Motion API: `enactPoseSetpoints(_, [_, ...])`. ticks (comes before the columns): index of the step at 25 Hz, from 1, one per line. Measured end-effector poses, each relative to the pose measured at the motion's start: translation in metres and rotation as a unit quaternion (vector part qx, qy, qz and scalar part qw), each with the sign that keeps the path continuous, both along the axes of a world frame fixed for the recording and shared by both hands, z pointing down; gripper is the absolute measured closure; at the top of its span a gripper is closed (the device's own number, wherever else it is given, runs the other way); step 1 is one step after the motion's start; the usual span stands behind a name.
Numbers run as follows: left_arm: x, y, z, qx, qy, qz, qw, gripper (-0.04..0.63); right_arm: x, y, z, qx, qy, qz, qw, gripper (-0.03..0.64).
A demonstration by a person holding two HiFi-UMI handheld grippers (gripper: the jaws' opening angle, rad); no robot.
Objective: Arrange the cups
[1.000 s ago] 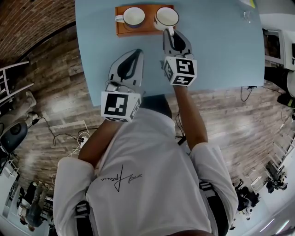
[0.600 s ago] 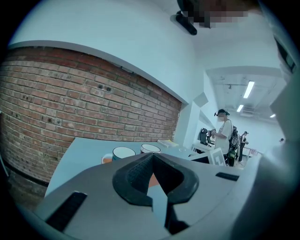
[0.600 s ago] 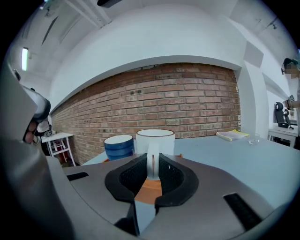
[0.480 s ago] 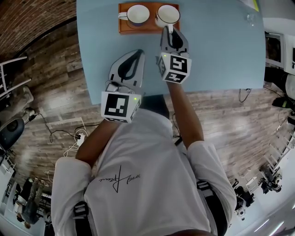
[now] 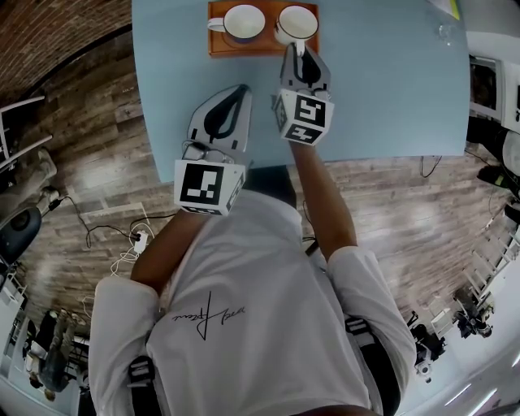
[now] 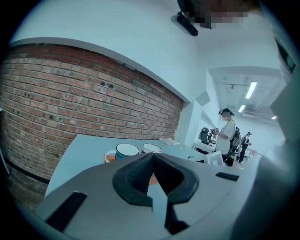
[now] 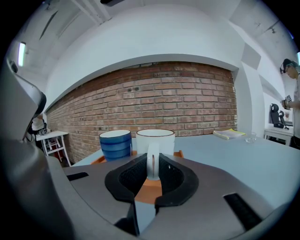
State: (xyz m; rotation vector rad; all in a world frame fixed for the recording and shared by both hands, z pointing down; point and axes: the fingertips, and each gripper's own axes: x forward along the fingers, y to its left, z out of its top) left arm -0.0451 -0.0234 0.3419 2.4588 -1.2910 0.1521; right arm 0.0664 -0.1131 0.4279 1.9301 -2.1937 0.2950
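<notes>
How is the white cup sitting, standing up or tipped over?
Standing up. The white cup stands on the orange tray, rim on top, beside the blue cup.

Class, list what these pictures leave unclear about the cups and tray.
Base of the white cup: right gripper view, hidden behind the right gripper.
Most of the orange tray: left gripper view, hidden behind the left gripper.
Pattern on the blue cup: head view, too small.

A pale blue tabletop (image 5: 390,89) is carrying an orange tray (image 5: 244,49) at its far edge, while a yellow booklet (image 7: 228,133) and a small glass (image 7: 251,137) are sitting near its far right corner, well apart from the tray.
</notes>
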Motion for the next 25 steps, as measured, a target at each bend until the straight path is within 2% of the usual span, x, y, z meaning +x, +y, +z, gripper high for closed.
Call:
enactPoseSetpoints(10, [-0.0006, 0.0003, 0.0024, -0.007, 0.002, -0.001, 1.0000, 0.588, -0.0035, 0.0053, 0.0013, 0.013, 0.011, 0.008, 1.000, 0.552])
enactPoseSetpoints(25, [-0.0031, 0.0046, 0.0075, -0.013, 0.004, -0.006, 0.9999, 0.588, -0.0054, 0.0085, -0.0001, 0.017, 0.001, 0.007, 1.000, 0.551])
